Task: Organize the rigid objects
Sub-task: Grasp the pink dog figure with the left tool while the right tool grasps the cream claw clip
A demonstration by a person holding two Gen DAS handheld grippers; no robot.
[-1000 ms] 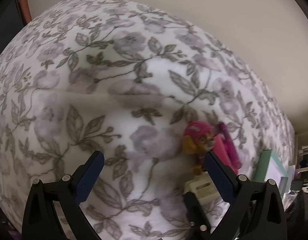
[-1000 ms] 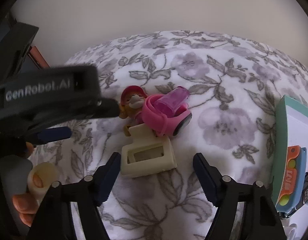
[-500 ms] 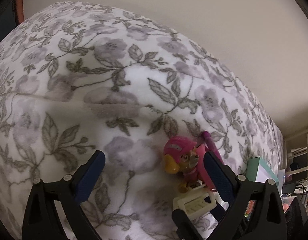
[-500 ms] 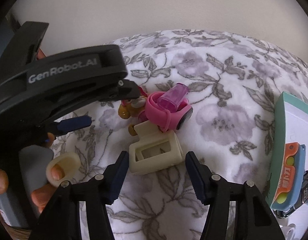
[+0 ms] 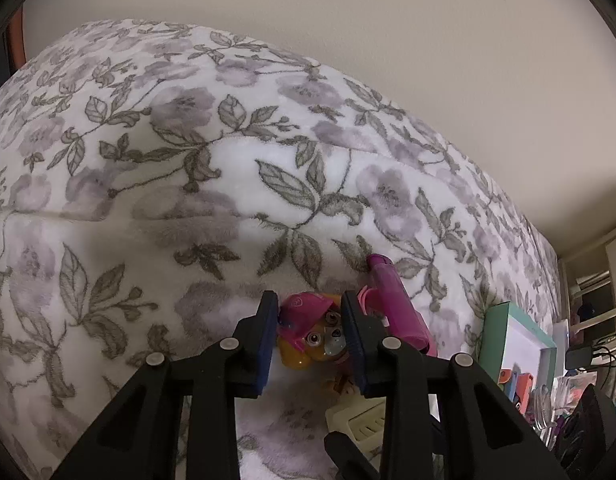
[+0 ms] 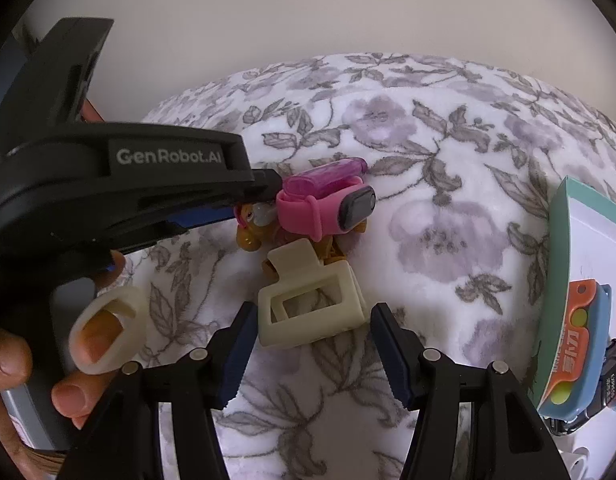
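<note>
Floral fleece blanket (image 5: 188,208) under a toy cluster. Left gripper (image 5: 309,338) jaws have just been closing, now pinching pup figurine (image 5: 311,330) head, beside pink watch (image 6: 323,208). Right gripper (image 6: 311,350) half-open, straddling cream hair claw (image 6: 308,304) w/o touching. Step: grasp. Next: lift figurine clear w/o dragging watch.

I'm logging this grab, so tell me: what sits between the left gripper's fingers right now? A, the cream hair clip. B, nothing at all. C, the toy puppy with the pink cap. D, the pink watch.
C: in the left wrist view the left gripper has just been closing, and its pads sit against both sides of the toy puppy's head, with the pink watch beside it and the hair clip nearer the right gripper.
</note>
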